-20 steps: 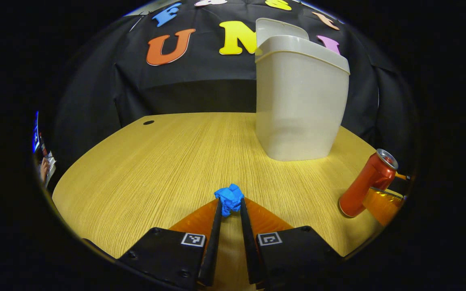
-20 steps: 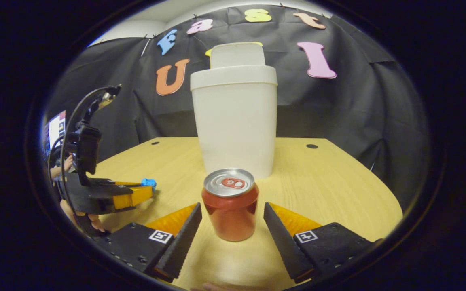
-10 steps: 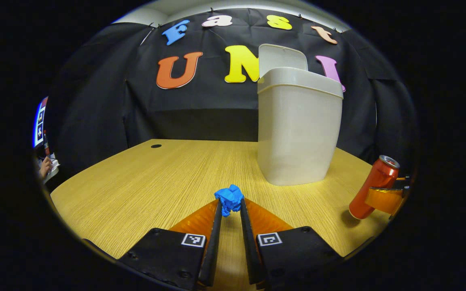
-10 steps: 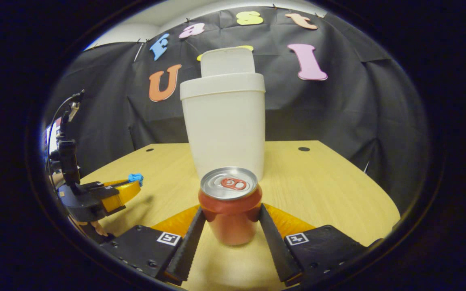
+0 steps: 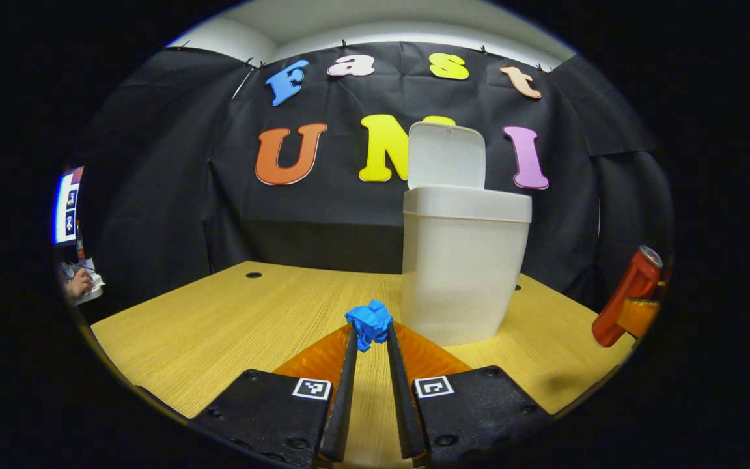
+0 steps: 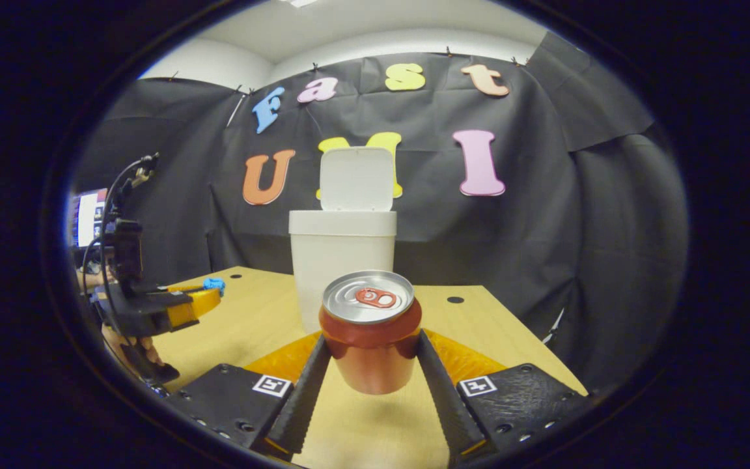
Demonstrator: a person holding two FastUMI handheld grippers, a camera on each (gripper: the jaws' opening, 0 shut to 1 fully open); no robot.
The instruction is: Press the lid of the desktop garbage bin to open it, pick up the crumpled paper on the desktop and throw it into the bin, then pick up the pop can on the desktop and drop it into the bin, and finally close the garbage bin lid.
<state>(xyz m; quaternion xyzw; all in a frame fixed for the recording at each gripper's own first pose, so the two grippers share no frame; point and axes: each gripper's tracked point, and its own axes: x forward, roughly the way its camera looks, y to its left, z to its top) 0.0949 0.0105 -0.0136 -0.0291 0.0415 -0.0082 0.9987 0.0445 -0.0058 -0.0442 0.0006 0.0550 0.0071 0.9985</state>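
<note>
Tools level: left tool (image 5: 370,339) clamps crumpled paper (image 5: 368,320), right tool (image 6: 370,355) clamps can (image 6: 370,331).

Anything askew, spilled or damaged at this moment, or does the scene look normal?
Nothing stands out. The garbage bin stands upright on the table with its lid up. The left gripper pinches the blue crumpled paper; the right gripper clamps the red pop can, upright and undented. No spill shows.

The crumpled paper (image 5: 369,321) is bright blue, the pop can (image 6: 370,339) red with a silver top, the bin (image 5: 463,267) off-white, the worktop (image 5: 232,319) pale wood-grained yellow.
</note>
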